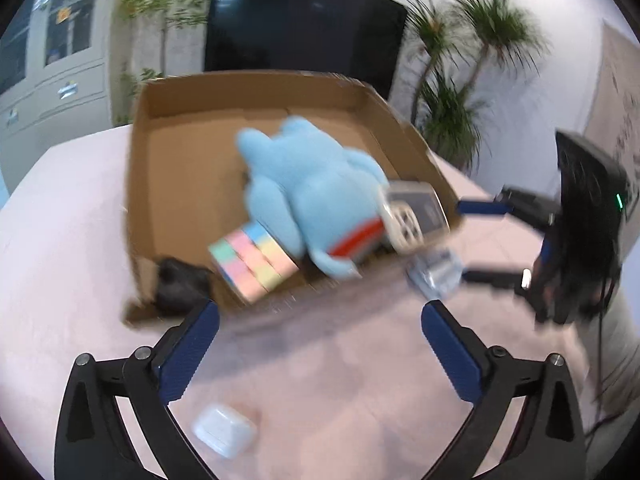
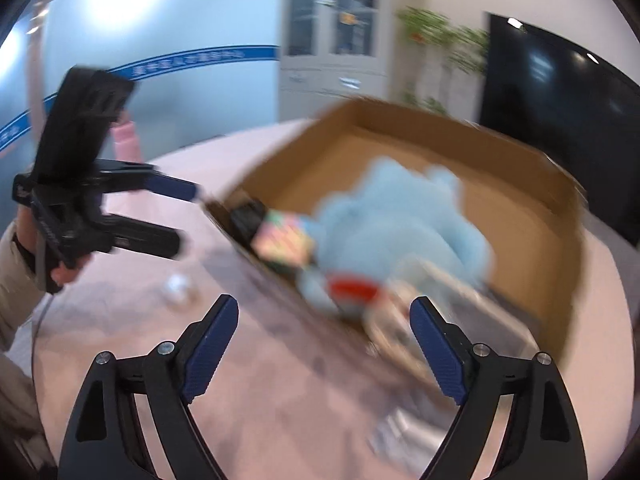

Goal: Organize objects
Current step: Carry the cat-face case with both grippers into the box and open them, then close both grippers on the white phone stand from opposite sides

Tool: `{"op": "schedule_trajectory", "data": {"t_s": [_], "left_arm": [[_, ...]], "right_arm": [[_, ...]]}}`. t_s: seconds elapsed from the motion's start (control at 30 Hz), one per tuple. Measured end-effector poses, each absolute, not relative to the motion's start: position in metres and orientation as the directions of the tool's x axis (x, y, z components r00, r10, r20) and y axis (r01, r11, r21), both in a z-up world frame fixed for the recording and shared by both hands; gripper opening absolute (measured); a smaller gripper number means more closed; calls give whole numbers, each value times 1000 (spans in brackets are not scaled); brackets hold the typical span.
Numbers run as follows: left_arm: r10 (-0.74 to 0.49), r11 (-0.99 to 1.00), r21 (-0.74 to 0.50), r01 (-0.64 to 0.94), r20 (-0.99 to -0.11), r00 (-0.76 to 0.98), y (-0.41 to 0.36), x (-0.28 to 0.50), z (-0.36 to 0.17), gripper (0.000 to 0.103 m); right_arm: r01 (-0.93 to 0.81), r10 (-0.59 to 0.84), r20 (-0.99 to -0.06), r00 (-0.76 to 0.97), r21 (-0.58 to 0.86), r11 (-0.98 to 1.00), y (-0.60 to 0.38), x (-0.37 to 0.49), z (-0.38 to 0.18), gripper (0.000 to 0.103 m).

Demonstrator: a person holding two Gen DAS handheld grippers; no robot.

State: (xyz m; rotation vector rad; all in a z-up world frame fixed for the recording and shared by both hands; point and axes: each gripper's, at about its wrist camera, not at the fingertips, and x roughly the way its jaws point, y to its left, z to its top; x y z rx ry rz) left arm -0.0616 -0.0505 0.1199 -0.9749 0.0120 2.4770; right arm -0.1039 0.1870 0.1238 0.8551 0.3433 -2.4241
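Both jaws stand wide and hold nothing: left gripper point(image 1: 320, 334), right gripper point(image 2: 324, 330). Still outside the cardboard box point(image 1: 140, 184), a small white case point(image 1: 224, 431) lies on the pink table point(image 1: 340, 380), near the left gripper. It looks light, hard and probably slippery; pinch across its flat sides.

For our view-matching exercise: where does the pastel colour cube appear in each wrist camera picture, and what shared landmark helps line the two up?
Left wrist view: the pastel cube sits left of centre, at the cardboard box's near edge.
Right wrist view: the cube is just left of centre, blurred, inside the same near edge.
Shared landmark: the blue plush toy lying right beside it.
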Motion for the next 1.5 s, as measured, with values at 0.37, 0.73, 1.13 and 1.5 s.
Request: {"op": "schedule_trajectory", "data": {"t_s": [0.37,0.73,1.13,1.5], "left_arm": [[437,-852,-157,-500,-738,-514,11,-43,69,101],[447,-856,-217,-469,-767,-460,14,-37,48,101],[371,-900,-138,-414,-742,-559,7,-67,52,100],[395,-876,-157,-457,-776,-491,25,-103,28,43]], "right_arm": [[378,-313,-762,-567,97,-921,292,-138,42,88],[427,-380,-756,-532,148,-892,255,-119,30,30],[371,-463,-706,-535,296,-880,217,-104,34,83],[329,-398,-742,-539,249,-911,194,-110,24,62]]}}
